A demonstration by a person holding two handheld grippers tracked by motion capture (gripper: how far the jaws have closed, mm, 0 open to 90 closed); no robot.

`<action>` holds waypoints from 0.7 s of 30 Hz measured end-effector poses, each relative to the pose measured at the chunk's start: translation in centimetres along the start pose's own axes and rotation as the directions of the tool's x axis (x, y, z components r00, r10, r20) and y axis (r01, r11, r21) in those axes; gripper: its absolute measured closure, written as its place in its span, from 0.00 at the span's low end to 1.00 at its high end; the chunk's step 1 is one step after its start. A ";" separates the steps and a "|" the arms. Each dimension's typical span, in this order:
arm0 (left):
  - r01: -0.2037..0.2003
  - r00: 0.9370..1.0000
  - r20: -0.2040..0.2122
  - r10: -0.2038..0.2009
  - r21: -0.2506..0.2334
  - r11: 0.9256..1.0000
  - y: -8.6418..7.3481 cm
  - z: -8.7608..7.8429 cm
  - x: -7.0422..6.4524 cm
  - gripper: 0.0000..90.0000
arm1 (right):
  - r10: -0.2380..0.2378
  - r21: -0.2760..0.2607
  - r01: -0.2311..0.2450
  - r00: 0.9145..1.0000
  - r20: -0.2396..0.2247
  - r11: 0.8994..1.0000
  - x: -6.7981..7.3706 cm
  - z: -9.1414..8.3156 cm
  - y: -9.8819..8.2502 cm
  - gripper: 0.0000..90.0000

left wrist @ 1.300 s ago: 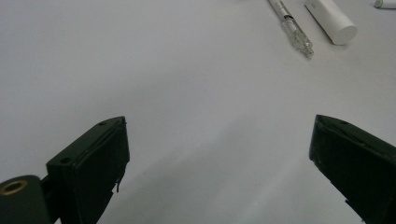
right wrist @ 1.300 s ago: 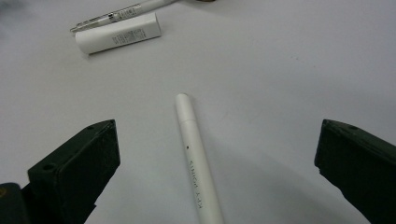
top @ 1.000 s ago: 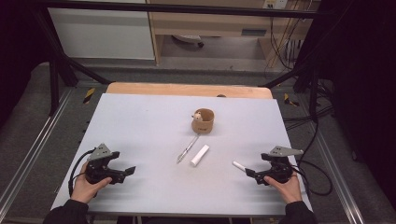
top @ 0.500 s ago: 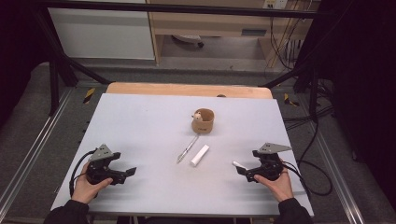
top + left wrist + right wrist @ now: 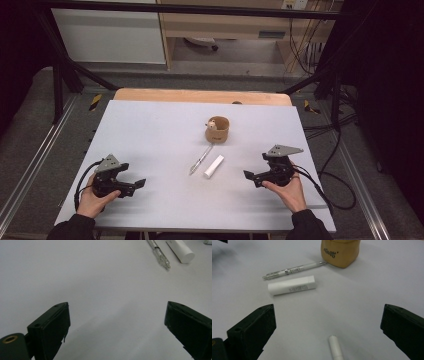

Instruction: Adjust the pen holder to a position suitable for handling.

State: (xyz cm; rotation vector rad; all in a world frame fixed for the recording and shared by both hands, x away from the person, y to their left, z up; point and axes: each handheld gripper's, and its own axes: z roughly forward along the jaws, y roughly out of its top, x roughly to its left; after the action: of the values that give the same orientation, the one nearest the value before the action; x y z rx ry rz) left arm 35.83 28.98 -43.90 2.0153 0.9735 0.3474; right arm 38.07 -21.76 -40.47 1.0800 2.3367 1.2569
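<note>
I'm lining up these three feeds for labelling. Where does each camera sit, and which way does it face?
High view: above the person's side, facing forward and down on the table; forearms, hands and both hand-held grippers show.
Left gripper view: rides the left hand-held gripper, low over the table, black jaws apart.
Right gripper view: rides the right hand-held gripper, facing the cup.
Shared by all three views: pen and white tube.

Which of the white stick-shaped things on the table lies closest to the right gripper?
The small white stick, right between the right gripper's open jaws. The thicker white tube and the clear pen lie farther off, toward the tan cup.
</note>
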 end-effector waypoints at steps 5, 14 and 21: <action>0.000 1.000 0.001 0.000 -0.001 1.000 0.0 0.0 0.0 0.07 | -0.014 -0.002 0.014 1.000 -0.002 1.000 0.6 0.7 1.4 0.01; -0.003 1.000 -0.003 0.003 0.001 1.000 0.0 0.0 0.0 0.07 | -0.047 0.000 0.047 0.999 0.004 0.999 1.4 2.2 3.7 0.01; -0.002 1.000 -0.004 0.002 0.002 1.000 0.0 0.0 0.0 0.07 | -0.068 0.000 0.068 0.998 -0.002 0.998 2.1 3.6 5.2 0.01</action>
State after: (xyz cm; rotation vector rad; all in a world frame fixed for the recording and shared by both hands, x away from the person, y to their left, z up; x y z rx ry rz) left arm 35.85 29.03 -43.92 2.0185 0.9748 0.3520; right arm 41.11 -16.31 -38.15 0.9912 2.3543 1.2344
